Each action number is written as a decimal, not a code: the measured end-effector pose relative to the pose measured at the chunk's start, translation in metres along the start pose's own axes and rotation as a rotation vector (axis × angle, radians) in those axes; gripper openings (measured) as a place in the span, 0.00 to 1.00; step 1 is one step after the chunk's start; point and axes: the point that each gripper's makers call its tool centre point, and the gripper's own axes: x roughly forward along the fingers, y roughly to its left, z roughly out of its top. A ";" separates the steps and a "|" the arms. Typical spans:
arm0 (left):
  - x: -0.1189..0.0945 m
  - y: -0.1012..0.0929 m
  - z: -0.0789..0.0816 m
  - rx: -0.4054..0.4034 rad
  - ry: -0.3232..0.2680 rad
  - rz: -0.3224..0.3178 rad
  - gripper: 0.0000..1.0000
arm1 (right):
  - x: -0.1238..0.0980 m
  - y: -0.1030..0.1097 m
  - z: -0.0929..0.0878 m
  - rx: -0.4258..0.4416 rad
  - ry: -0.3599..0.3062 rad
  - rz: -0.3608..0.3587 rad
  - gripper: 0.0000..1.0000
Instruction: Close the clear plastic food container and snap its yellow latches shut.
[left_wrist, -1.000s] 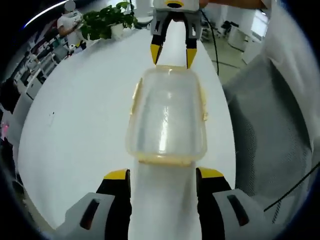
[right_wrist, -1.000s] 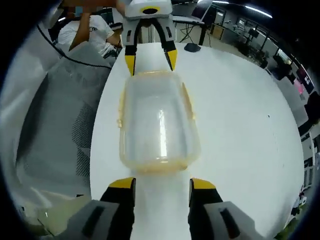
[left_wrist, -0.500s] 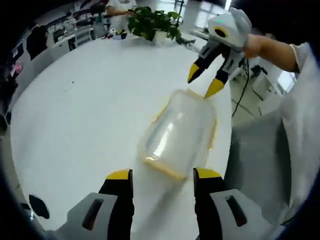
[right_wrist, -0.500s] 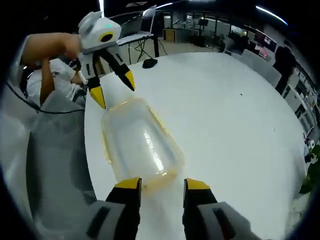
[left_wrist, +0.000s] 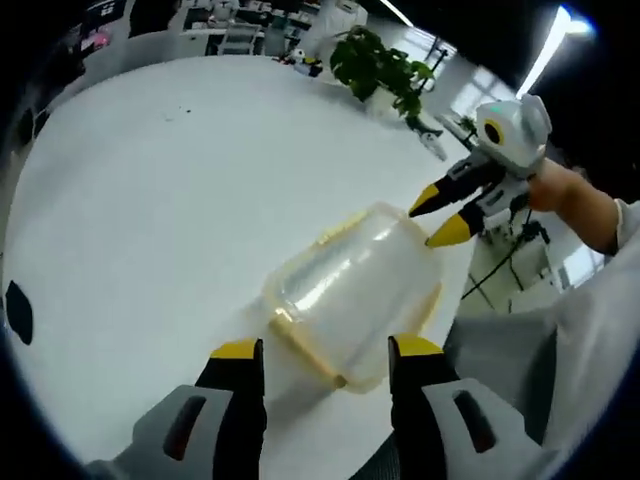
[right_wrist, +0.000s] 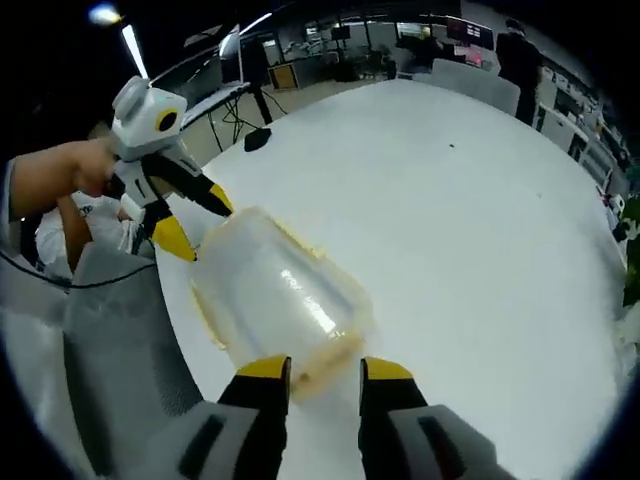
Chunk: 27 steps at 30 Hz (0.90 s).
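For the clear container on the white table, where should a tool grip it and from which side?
Grip the clear container by its short ends, one tool from each end. It is long and narrow, with yellow latches along the long sides, and the left tool and right tool already face opposite ends.

Clear food container (left_wrist: 352, 300) — yellow latches (left_wrist: 337, 229); white surface (left_wrist: 150, 190); grey-black grippers, yellow-tipped fingers (left_wrist: 236, 350); green plant (left_wrist: 380, 65).

Looks like an open-plan office or lab floor: a big round white table (left_wrist: 150, 190) under ceiling strip lights (right_wrist: 128, 42), a potted green plant (left_wrist: 380, 65) at its far edge, rows of desks with screens (right_wrist: 455, 30) behind, a mesh office chair (right_wrist: 105, 350) pulled alongside, tripod stands (right_wrist: 235, 95) nearby.
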 end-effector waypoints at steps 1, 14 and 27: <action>0.001 -0.002 0.001 -0.016 -0.002 -0.001 0.45 | 0.000 0.001 0.001 0.006 -0.001 0.005 0.26; 0.013 -0.003 0.001 -0.097 0.025 0.062 0.40 | 0.006 0.006 0.003 0.076 0.039 0.004 0.30; 0.018 -0.007 -0.001 -0.168 0.041 0.079 0.39 | 0.011 0.011 0.004 0.143 0.057 -0.017 0.30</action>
